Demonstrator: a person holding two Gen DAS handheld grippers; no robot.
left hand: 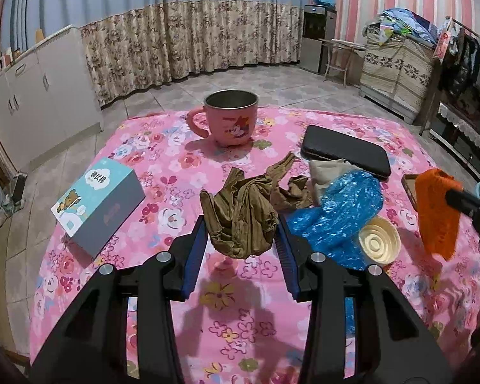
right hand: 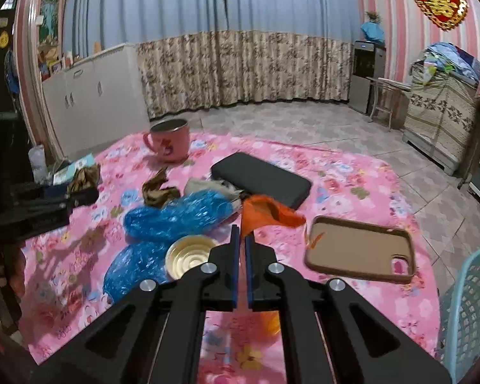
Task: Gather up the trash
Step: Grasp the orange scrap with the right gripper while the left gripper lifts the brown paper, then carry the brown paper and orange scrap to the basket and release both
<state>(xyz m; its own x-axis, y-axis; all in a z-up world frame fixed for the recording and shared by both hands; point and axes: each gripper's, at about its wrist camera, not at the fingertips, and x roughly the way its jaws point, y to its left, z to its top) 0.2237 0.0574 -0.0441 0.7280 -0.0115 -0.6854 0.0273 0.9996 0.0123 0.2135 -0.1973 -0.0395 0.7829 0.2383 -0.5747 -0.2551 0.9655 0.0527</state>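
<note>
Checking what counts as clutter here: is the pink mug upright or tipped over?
Upright. The pink mug stands on its base on the floral tablecloth, its open rim facing up and its handle out to the side; its inside looks dark, contents cannot be told.

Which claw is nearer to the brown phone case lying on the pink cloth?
Right. The right claw, shut on an orange scrap, hangs just left of the phone case. The left claw grips a brown crumpled wrapper farther left, beyond the blue plastic.

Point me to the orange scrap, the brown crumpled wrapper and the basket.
orange scrap (right hand: 265, 212), right wrist view, its middle above the tool tips
brown crumpled wrapper (left hand: 243, 217), left wrist view, its bunched middle
basket (right hand: 470, 304), right wrist view, its latticed wall
</note>
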